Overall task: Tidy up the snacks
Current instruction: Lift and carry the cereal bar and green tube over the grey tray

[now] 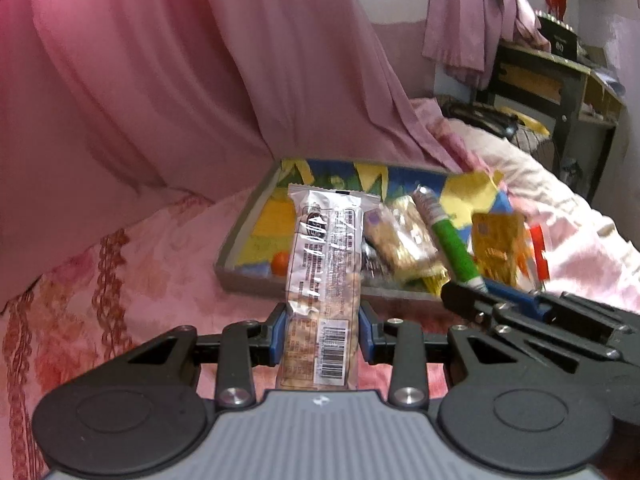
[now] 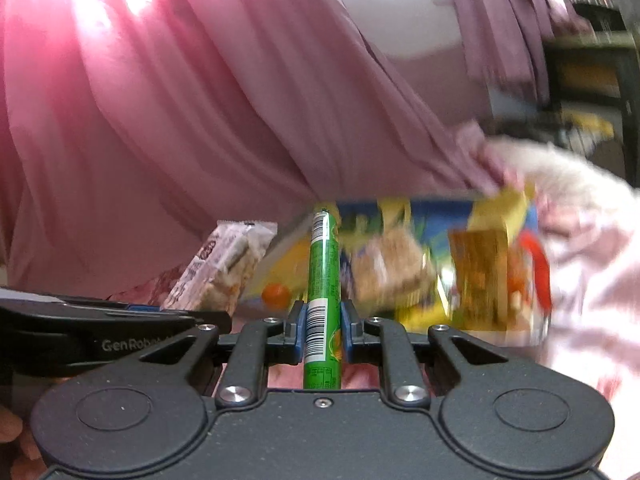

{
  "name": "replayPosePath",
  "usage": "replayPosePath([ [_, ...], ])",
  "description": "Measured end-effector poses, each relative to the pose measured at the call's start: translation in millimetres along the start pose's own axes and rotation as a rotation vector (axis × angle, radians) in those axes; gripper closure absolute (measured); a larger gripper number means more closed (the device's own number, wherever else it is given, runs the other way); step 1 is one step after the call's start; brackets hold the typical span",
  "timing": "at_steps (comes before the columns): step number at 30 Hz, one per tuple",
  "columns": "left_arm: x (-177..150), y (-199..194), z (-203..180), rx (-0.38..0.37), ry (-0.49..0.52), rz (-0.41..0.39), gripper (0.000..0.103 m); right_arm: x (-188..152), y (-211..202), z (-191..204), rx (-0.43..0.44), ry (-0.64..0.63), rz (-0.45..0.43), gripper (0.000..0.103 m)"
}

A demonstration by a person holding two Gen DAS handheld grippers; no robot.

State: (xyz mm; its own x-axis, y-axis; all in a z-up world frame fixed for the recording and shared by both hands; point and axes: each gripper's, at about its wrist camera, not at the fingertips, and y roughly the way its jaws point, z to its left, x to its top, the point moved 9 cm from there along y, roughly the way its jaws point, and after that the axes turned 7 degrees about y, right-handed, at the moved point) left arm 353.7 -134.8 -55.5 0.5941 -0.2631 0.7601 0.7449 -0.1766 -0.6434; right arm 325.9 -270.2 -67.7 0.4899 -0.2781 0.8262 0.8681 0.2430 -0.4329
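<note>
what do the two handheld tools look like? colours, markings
Both match: black linkage arms with silver pivot screws, two round black discs at the base, blue pads on the fingers. The left tool has a ribbed grey body; the right tool a darker speckled one. White "GenRobot" lettering runs along the left tool's side in the right wrist view.

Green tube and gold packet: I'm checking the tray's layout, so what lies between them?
In the right wrist view, a pale crumbly snack pack lies between the green tube and the gold packet.

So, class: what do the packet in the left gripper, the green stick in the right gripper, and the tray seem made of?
Packet: glossy clear plastic film; glare, contents show through.
Green stick: shiny printed plastic wrap, probably.
Tray: grey wall, perhaps cardboard or plastic; unclear.
</note>
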Motion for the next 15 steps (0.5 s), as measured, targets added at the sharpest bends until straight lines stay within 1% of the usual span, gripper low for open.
replayPosePath([
  [3,18.8,14.2,6.8,0.010,-0.011,-0.038,0.065,19.4,11.4,2.0,-0.007,-0.036,-0.044,0.084],
  [6,37.7,32.0,12.0,0.012,-0.043,-0.073,0.065,36.9,23.5,5.5,-0.019,-0.089,-0.095,0.084],
  [11,61.2,67.9,19.6,0.007,-0.118,-0.096,0.065,57.2,43.5,3.3,-0.025,-0.129,-0.156,0.084],
  [15,74.1,94.9,17.9,0.032,-0.091,-0.091,0.064,72.9,59.1,-10.8,-0.046,-0.133,-0.215,0.084],
])
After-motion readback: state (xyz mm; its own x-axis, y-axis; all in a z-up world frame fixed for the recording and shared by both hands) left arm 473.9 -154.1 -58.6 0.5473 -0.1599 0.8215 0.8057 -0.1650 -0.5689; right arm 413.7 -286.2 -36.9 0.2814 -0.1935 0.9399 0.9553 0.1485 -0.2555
